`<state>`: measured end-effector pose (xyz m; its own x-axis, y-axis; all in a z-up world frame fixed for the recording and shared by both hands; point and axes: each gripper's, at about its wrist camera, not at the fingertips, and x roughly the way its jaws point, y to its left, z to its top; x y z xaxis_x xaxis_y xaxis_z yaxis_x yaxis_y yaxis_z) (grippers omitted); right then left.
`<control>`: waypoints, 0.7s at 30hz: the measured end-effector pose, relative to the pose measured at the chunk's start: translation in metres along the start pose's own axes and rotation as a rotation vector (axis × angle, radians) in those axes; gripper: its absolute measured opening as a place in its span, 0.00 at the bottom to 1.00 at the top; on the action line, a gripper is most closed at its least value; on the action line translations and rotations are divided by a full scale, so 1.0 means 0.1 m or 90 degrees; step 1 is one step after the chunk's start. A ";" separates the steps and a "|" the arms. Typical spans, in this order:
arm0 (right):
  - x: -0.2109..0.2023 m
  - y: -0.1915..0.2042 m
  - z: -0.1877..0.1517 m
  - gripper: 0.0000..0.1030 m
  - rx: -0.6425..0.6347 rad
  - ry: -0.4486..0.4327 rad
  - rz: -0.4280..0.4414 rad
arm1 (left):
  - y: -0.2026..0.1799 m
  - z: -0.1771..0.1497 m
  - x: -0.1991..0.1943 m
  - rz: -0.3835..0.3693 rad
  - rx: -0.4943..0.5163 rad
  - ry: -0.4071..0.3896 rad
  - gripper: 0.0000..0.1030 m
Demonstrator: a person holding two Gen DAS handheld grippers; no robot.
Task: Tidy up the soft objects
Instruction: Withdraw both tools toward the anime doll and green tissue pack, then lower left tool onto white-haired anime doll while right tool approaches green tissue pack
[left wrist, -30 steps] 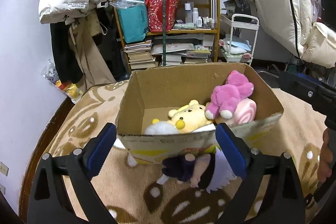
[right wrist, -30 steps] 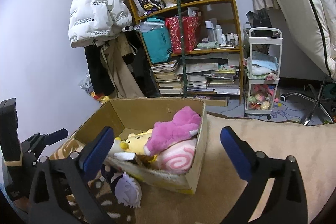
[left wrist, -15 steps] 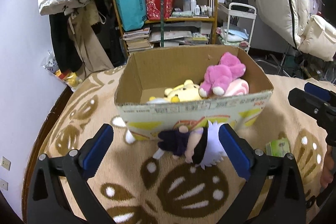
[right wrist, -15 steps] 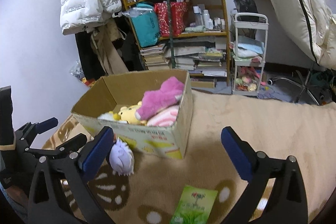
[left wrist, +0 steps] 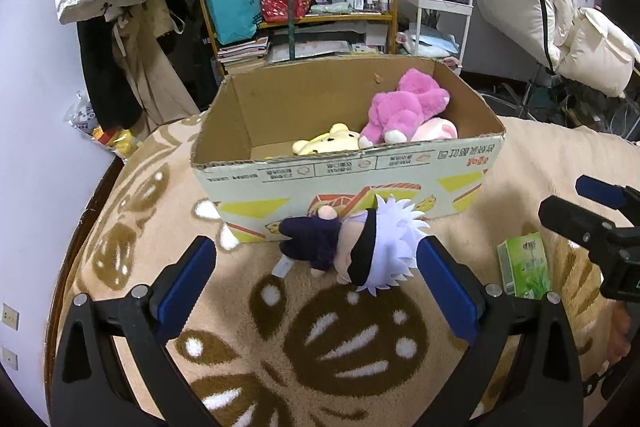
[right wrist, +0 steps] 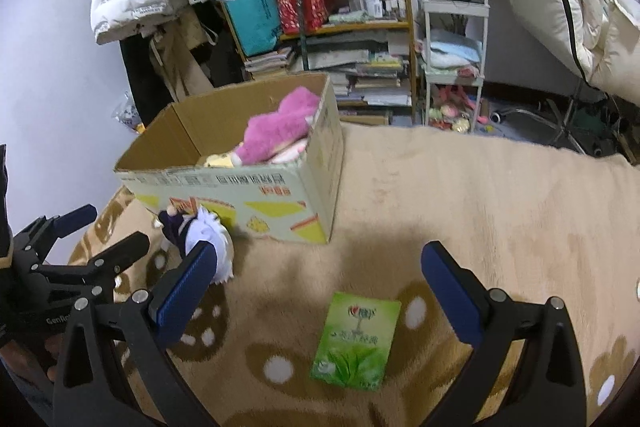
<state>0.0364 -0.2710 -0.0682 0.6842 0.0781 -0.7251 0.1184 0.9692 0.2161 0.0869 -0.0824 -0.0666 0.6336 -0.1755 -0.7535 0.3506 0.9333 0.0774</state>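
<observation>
Both tongs are now tilting lower than before, released: left gripper (left wrist: 316, 281) is framing the doll (left wrist: 352, 247), right gripper (right wrist: 316, 291) the green packet (right wrist: 357, 340); we are judging pickups imminent.

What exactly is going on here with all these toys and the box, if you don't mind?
A person is tidying soft toys with two handheld grippers. The cardboard box already holds a pink plush and a yellow one. The left gripper, open, frames the white-haired doll lying on the blanket; the right gripper is open above a green packet.
</observation>
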 end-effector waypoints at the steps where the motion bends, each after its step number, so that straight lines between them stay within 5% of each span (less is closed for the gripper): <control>1: 0.02 -0.01 -0.01 1.00 0.004 0.005 -0.001 | -0.01 0.00 0.02 -0.001 0.000 0.003 0.96; 21: 0.35 -0.16 -0.12 1.00 0.054 0.091 -0.023 | -0.22 0.06 0.34 -0.020 0.026 -0.005 0.96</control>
<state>0.0497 -0.2813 -0.1045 0.5700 0.0812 -0.8176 0.2065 0.9490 0.2382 0.1044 -0.1107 -0.0900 0.6271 -0.2065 -0.7511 0.3978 0.9139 0.0809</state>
